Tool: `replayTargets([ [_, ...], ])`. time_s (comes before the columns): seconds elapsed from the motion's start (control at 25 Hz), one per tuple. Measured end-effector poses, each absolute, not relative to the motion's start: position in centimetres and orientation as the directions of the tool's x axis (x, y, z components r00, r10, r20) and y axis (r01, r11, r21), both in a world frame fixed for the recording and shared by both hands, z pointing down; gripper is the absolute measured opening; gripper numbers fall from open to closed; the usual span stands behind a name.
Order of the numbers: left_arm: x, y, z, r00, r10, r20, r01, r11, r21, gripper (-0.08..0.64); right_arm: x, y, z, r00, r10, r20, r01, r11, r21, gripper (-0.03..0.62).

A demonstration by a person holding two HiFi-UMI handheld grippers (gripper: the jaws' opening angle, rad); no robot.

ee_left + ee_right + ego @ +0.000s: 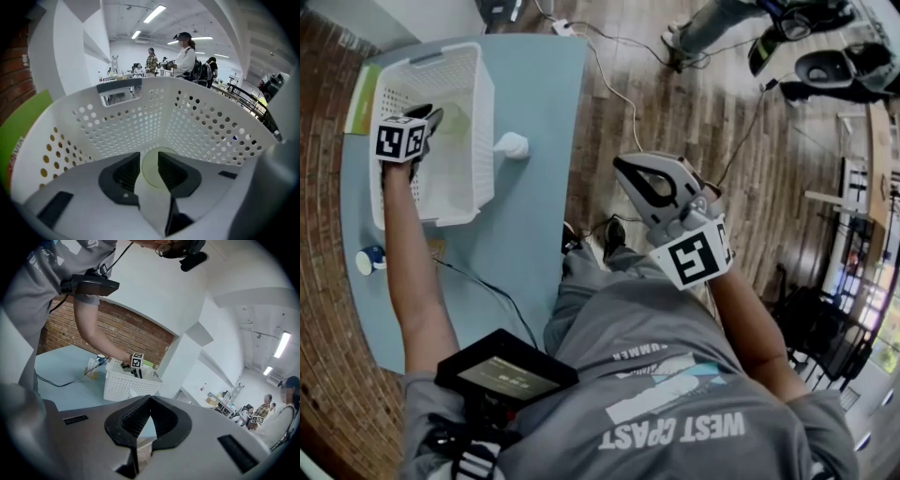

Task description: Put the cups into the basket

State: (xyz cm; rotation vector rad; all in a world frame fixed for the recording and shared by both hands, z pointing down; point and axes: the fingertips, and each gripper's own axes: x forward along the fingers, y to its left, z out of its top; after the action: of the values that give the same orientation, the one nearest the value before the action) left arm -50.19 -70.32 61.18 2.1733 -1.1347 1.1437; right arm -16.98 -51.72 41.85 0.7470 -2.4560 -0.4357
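Note:
The white perforated basket [485,103] stands at the far left of the light-blue table [534,216]. My left gripper [431,117] reaches down inside it. In the left gripper view its jaws [149,158] stand open, and a pale green cup [151,169] lies on the basket floor [140,122] in the gap just beyond them, the pads not pressing on it. A white cup [512,145] sits on the table just right of the basket, also seen small [133,392] in the right gripper view. My right gripper [623,164] is held off the table over the wooden floor, shut and empty [150,398].
A green booklet [361,94] lies under the basket's left side. A small blue-and-white container [368,260] and a black cable [487,291] lie on the near left of the table. The table's right edge [577,141] borders the wooden floor. People stand far off.

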Motion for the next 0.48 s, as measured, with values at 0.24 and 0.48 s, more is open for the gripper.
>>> replayTargets([
  [0.24,-50.6,-69.5,55.7,0.236,-0.588,0.774,-0.82,-0.548,-0.166,0.106,-17.5,-51.2,41.1,-0.746,-0.559,0.362,-0.392,0.808,0.441,0.006],
  [0.48,-48.9,-67.6,45.7,0.194,-0.777,0.598,-0.792,-0.484,-0.372,0.103,-17.7,-50.6,39.8,-0.794,-0.516,0.321,-0.367,0.828,0.425,0.006],
])
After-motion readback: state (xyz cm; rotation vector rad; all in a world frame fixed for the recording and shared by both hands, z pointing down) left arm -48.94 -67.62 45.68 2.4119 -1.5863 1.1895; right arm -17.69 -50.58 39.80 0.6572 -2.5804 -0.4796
